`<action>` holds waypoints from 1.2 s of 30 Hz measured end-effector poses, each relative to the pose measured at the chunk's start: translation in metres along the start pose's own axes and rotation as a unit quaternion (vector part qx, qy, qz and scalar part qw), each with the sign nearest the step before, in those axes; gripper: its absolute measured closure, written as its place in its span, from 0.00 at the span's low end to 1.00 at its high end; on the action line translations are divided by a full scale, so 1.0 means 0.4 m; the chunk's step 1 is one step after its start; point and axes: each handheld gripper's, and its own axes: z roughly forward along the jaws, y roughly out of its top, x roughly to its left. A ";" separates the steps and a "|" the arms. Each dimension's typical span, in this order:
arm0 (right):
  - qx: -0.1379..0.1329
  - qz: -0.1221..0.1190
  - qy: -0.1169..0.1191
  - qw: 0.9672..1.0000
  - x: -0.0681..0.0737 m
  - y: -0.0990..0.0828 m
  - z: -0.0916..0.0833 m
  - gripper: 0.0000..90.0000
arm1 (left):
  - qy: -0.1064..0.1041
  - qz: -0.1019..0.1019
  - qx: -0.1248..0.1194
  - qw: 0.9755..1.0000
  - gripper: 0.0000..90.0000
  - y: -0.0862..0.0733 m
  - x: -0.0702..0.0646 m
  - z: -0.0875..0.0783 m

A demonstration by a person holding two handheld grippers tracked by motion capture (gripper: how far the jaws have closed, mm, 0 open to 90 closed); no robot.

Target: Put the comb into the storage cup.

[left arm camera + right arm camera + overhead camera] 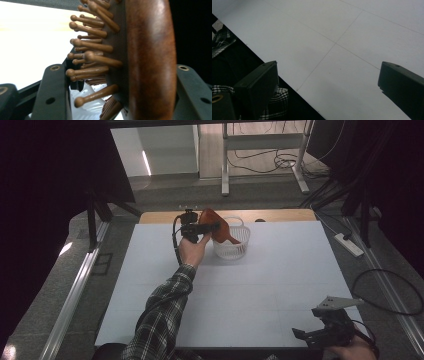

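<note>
Over the white basket [231,242] at the far side of the surface [280,270] our left tongs [207,227] hold the wooden hairbrush [147,62], bristles sideways; jaws look slackening; we judge release next; right tongs [320,332] wait apart, empty.

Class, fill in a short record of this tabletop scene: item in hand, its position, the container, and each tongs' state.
Item: brown wooden paddle hairbrush with wooden bristle pins
Position: between the left tongs, over the basket
Left grip: contact unclear
Container: white plastic lattice basket, far side of the white table
Right tongs: open, nothing between them, at the near table edge
</note>
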 end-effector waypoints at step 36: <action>0.003 0.002 -0.001 1.000 -0.001 0.000 0.001 0.04 | 0.045 0.194 0.043 0.979 0.02 0.016 0.000 -0.054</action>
